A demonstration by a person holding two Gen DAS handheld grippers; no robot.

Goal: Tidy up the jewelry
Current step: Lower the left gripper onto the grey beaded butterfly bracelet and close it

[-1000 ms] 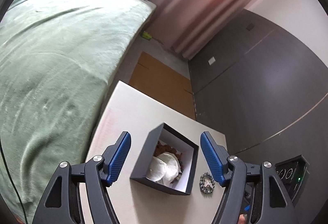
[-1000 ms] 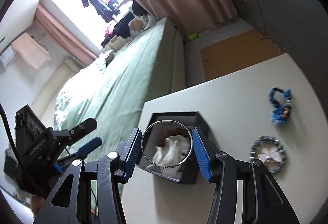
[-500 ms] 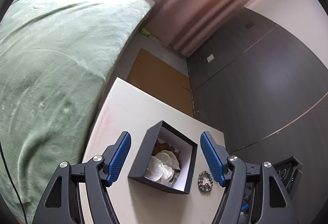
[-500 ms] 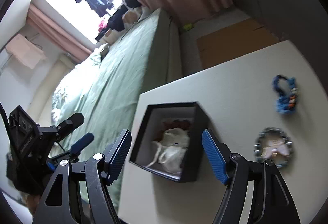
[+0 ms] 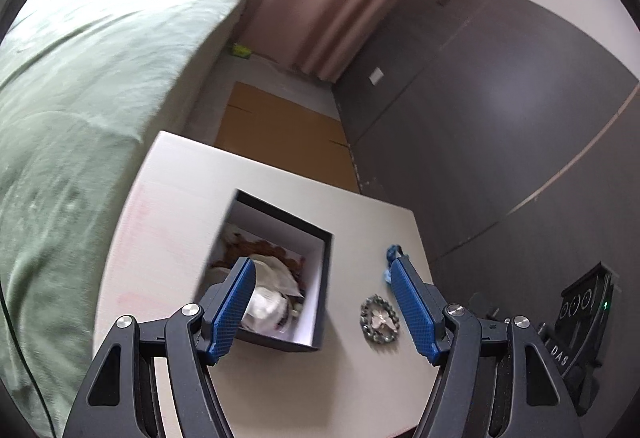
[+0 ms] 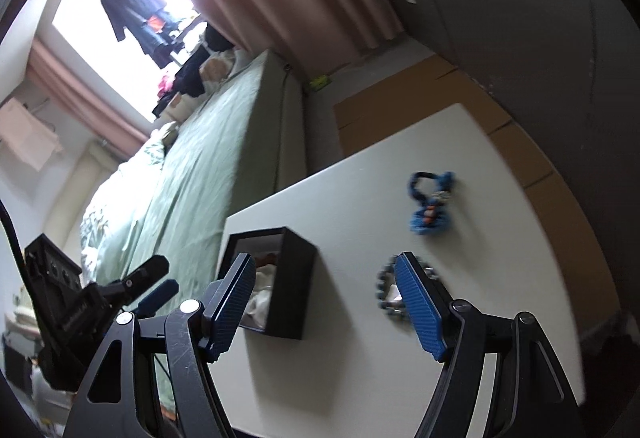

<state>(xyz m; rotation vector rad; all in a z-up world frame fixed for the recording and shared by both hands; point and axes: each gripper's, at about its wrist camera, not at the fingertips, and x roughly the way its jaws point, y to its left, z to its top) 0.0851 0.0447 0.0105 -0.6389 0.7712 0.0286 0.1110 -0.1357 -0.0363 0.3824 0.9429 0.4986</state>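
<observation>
Open black box [image 5: 320, 274] of jewelry; beaded bracelet [image 5: 379, 321] beside, blue, perhaps braided, bracelet [image 6: 430, 203] beyond.

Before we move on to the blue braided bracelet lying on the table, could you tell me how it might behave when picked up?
The blue braided bracelet looks like soft cord, so it will probably flop and dangle. It seems light, likely sliding on the smooth table if pushed. Lying flat, it shouldn't roll.

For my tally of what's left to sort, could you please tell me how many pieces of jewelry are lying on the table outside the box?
2. A grey beaded bracelet lies right of the black box; a blue bracelet lies farther back. The box holds more pieces, partly hidden.
</observation>
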